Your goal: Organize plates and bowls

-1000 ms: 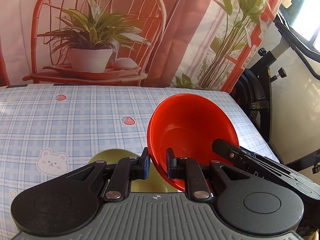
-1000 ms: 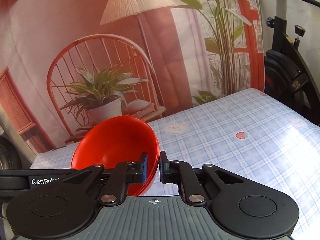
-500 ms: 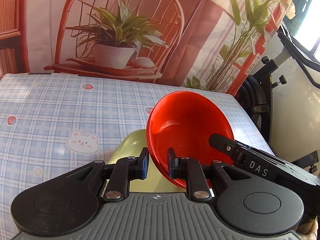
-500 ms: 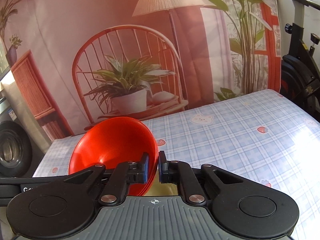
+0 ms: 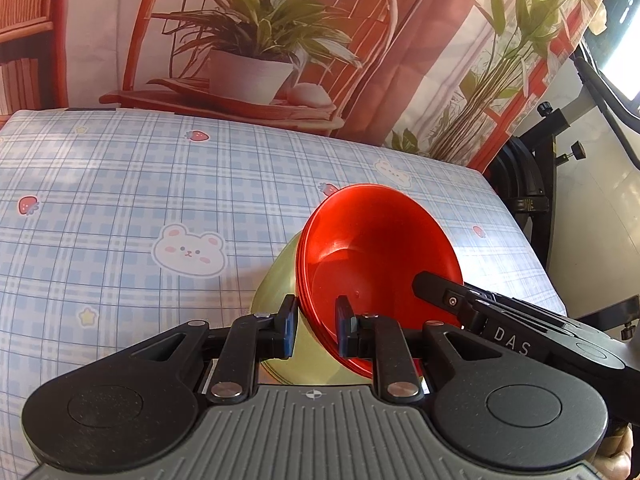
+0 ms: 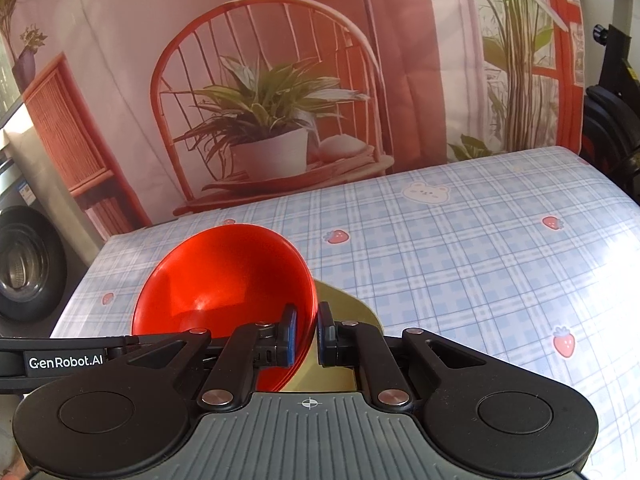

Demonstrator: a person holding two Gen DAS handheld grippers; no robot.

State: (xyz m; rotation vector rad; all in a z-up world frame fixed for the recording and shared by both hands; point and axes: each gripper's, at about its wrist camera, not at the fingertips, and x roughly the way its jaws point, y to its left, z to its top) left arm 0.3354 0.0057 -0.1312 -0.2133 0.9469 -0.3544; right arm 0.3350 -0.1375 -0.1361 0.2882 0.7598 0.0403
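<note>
A red bowl [image 5: 372, 256] is held tilted between both grippers, just above a yellow-green plate [image 5: 280, 276] on the checked tablecloth. My left gripper [image 5: 316, 328] has its jaws closed on the bowl's left rim. My right gripper [image 6: 306, 336] is shut on the opposite rim of the red bowl [image 6: 224, 280]. The plate [image 6: 344, 304] shows partly under the bowl in the right wrist view. The right gripper's body [image 5: 500, 320] shows at the right of the left wrist view.
The blue checked tablecloth [image 5: 120, 200] with bears and strawberries covers the table. A printed backdrop [image 6: 280, 80] hangs behind its far edge. An exercise bike [image 5: 560, 160] stands off the right side. A washing machine [image 6: 24, 264] stands at the left.
Both grippers have carried the red bowl lower and closer over the yellow-green plate, which now shows more from under the bowl. The grip on the bowl is unchanged.
</note>
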